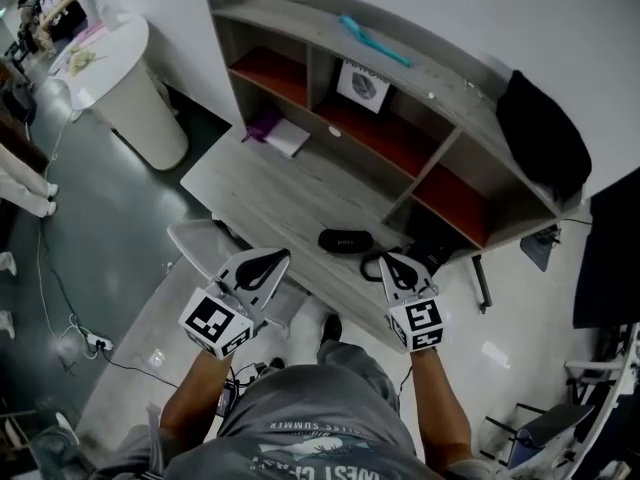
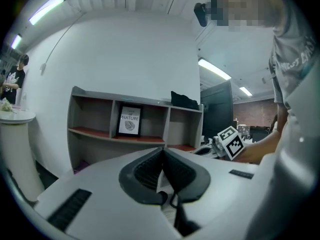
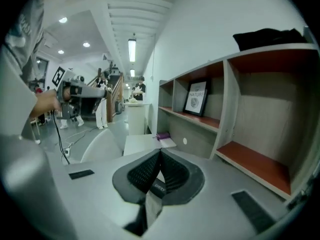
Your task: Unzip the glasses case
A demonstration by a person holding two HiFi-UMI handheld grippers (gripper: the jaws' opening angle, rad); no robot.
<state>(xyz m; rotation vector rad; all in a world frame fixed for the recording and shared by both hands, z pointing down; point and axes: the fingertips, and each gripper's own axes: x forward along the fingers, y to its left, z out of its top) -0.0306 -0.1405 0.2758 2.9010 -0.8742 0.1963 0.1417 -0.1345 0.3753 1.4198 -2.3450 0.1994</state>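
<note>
The black zipped glasses case point(image 1: 345, 240) lies on the grey desk point(image 1: 270, 193) near its front edge, in front of the shelf unit. My left gripper point(image 1: 282, 257) hangs at the desk's front edge to the left of the case, jaws shut and empty point(image 2: 162, 151). My right gripper point(image 1: 386, 259) sits just right of the case, also shut with nothing in it point(image 3: 160, 154). In the right gripper view a dark strip of the case point(image 3: 159, 186) shows through the gap below the jaw tips. Neither gripper touches the case.
A grey shelf unit point(image 1: 400, 78) with red boards holds a framed picture point(image 1: 362, 86); a black cloth point(image 1: 540, 133) and a teal object point(image 1: 372, 40) lie on top. A purple item and white notebook point(image 1: 285, 136) lie at the desk's back left. A round white table point(image 1: 120, 68) stands left, a chair point(image 1: 205, 248) below the desk.
</note>
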